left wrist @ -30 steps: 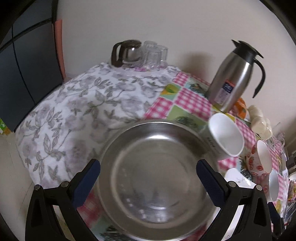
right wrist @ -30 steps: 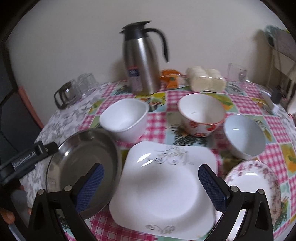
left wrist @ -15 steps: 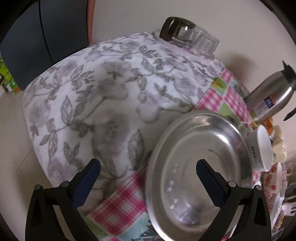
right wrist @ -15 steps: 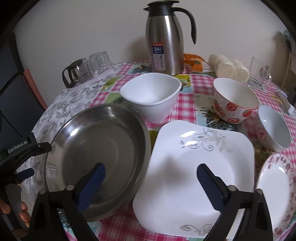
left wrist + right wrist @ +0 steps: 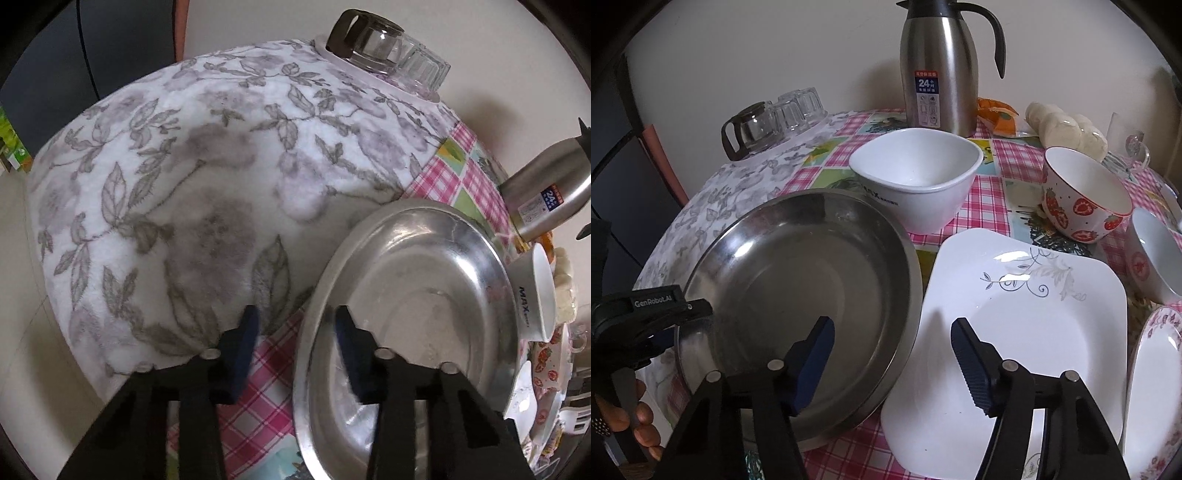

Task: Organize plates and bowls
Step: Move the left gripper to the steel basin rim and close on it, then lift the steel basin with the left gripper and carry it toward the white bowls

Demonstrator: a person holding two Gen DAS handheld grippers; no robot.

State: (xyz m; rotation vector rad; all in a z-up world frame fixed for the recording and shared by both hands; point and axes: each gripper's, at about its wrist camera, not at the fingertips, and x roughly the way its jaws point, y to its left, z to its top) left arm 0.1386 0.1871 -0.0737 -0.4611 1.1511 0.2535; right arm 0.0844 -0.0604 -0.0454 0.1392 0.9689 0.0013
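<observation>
Both hand-held grippers have just been narrowing their jaws over the two largest dishes. On the left, the left hand-held gripper (image 5: 295,325) has come down from above the floral cloth (image 5: 192,177) to straddle the near-left rim of the steel basin (image 5: 406,314): one pad sits outside the rim, the other inside the bowl. The jaws have closed a good way from fully spread, yet a gap shows on either side of the rim, so I judge them not yet pressing on it. From the right wrist view, that gripper's black body is at the basin's left edge, held by a hand (image 5: 635,421).

The right hand-held gripper (image 5: 892,343) has also sunk and closed part-way. Its left pad hangs over the basin's right side and its right pad over the square white plate (image 5: 1027,325), whose left edge lies just beside the basin. The jaws are apart, with nothing clamped.

Farther back on the tabletop (image 5: 990,192) stand the white square bowl (image 5: 916,177), the strawberry bowl (image 5: 1082,199) and a small white bowl (image 5: 1152,254) at right. A floral-rimmed plate (image 5: 1156,387) lies near right.

Taken together, sorting appears only beginning: the basin looks like the first piece to be gripped, perhaps as the base for stacking.
</observation>
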